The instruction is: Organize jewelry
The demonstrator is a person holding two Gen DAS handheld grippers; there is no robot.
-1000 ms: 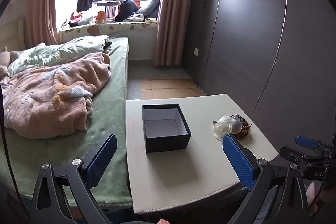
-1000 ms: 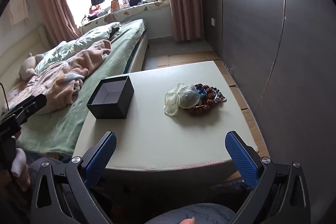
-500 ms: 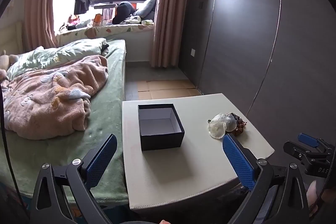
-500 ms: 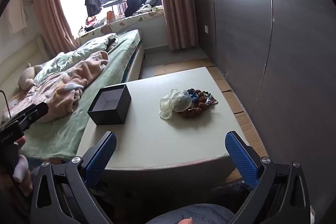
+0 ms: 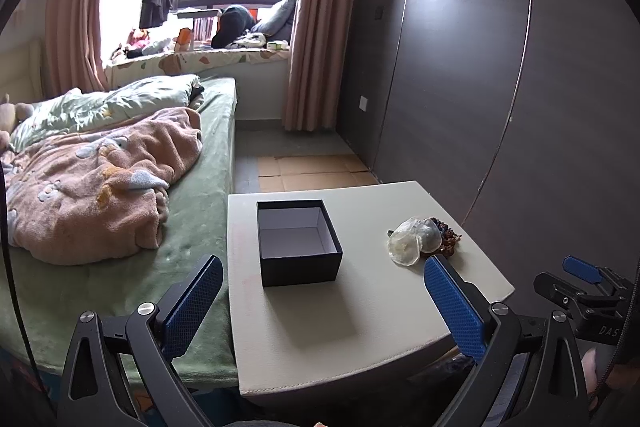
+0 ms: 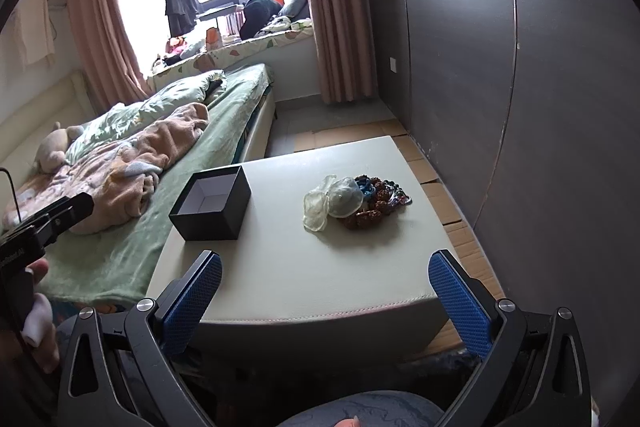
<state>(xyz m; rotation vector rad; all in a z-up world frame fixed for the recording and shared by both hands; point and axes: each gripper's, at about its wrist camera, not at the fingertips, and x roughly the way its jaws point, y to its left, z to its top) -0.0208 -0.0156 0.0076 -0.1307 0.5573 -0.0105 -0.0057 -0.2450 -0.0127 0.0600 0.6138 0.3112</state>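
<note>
An open, empty black box point(image 5: 298, 243) with a pale inside stands on the white table point(image 5: 320, 327), left of middle; it also shows in the right wrist view point(image 6: 211, 203). A heap of beaded jewelry point(image 6: 376, 201) with clear plastic pouches point(image 6: 334, 203) lies to its right; in the left wrist view the heap point(image 5: 420, 241) sits near the right edge. My left gripper point(image 5: 320, 307) is open and empty, held back above the table's near edge. My right gripper point(image 6: 326, 303) is open and empty, also short of the near edge.
A bed point(image 5: 120, 187) with a pink blanket borders the table's left side. A dark wardrobe wall point(image 6: 520, 87) runs close along the right. Cardboard point(image 5: 312, 173) covers the floor beyond the table. The other gripper shows at each view's edge point(image 5: 588, 287) point(image 6: 44, 227).
Both grippers have drawn back and risen a little from the table, so box and jewelry look smaller and farther. Both stay open. Nothing on the table has moved.
</note>
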